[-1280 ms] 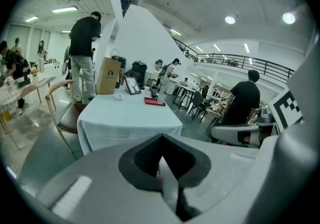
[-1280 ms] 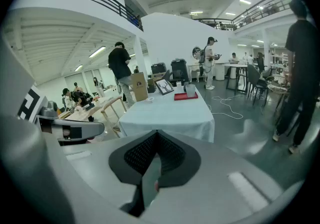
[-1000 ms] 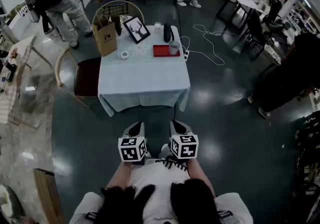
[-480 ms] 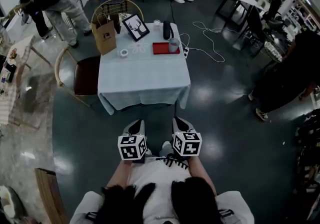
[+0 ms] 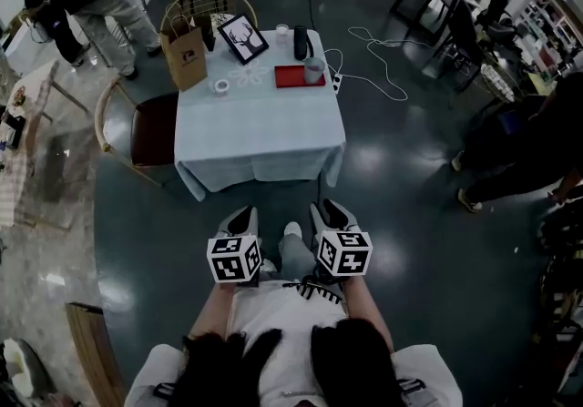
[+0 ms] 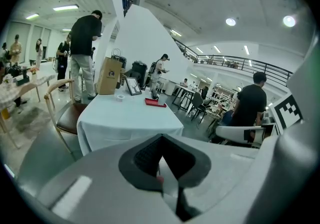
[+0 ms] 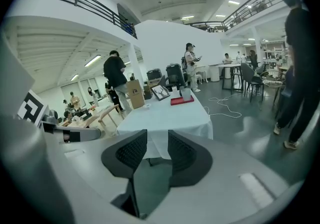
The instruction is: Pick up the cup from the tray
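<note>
The left white claw (image 5: 244,214) has its tips together on nothing, the right white claw (image 5: 330,208) stands slightly apart and empty, both well short of the pale-clothed square desk (image 5: 260,137), whose far right corner bears the flat red tray (image 5: 291,77) holding the grey cup (image 5: 314,71).

Square table (image 5: 260,127) on a dark glossy floor (image 5: 401,168), draped in a pale cloth (image 5: 262,178) hanging down the near side and both flanks. Near half bare. Everything crowded toward the far edge: brown paper bag (image 5: 185,57) with handles, upright at the far left corner; just right of it, a framed deer picture (image 5: 244,38), tilted; white tape roll (image 5: 220,86) flat in front of the bag; lacy white doily (image 5: 250,76) beside the roll; red tray (image 5: 290,77) toward the far right; behind the tray, a dark flask (image 5: 301,42) and a small pale tumbler (image 5: 281,31), both upright.
</note>
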A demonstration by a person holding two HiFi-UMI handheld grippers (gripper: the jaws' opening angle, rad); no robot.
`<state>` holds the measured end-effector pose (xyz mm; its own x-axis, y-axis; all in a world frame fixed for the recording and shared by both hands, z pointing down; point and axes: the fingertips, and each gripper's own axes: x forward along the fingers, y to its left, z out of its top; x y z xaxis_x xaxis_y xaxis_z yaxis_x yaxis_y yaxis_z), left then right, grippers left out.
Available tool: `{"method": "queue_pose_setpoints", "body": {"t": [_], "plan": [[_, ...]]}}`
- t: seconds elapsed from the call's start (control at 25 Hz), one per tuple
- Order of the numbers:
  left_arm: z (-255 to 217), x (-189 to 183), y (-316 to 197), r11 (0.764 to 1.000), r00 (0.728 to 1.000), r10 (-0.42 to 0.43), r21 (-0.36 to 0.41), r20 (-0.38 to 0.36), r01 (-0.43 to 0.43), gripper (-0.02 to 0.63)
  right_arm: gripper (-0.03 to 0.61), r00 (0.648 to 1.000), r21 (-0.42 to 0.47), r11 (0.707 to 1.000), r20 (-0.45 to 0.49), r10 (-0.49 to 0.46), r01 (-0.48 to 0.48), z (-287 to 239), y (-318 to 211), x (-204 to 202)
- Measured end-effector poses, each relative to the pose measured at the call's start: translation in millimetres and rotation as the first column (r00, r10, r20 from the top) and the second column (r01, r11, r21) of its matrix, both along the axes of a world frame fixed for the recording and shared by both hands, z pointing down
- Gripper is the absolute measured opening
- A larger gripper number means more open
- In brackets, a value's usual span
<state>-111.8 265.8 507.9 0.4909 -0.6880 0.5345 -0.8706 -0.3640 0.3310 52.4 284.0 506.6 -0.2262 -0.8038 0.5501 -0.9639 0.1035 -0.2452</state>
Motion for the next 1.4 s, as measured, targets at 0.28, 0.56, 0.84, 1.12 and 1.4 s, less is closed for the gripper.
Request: {"method": "queue_pose_setpoints", "body": {"t": [0.28,0.56,0.84,1.12,1.4], "plan": [[5,1,-16,1.000,1.000,-0.010,-0.010,0.001,0.010,0.001,0.234,0.999,0.024,0.999,0.013,-0.034,0.033,3,-21,-2],[1,8,-67,0.999,0.999,-0.039,-0.011,-0.009,0.039,0.002,0.270,0.999,0.040,0.998,0.016,-0.048,0.048,1,-75,9],[6,23,-131,0.998,0.999,-0.051,-0.032,-0.004,0.051,0.002,0.285,0.998,0.027,0.998,0.030,-0.057,0.056,8,-144,27],[0,44,-197,0.998,0.998,-0.059,-0.035,0.002,0.059,0.002,0.329,0.996,0.071,0.994,0.028,-0.081,0.078,-2,-214,45],[0,68,-261,0.997,0.997,-0.072,-0.034,0.012,0.073,0.002,0.364,0.996,0.085,0.992,0.003,-0.094,0.094,3,-283,73]]}}
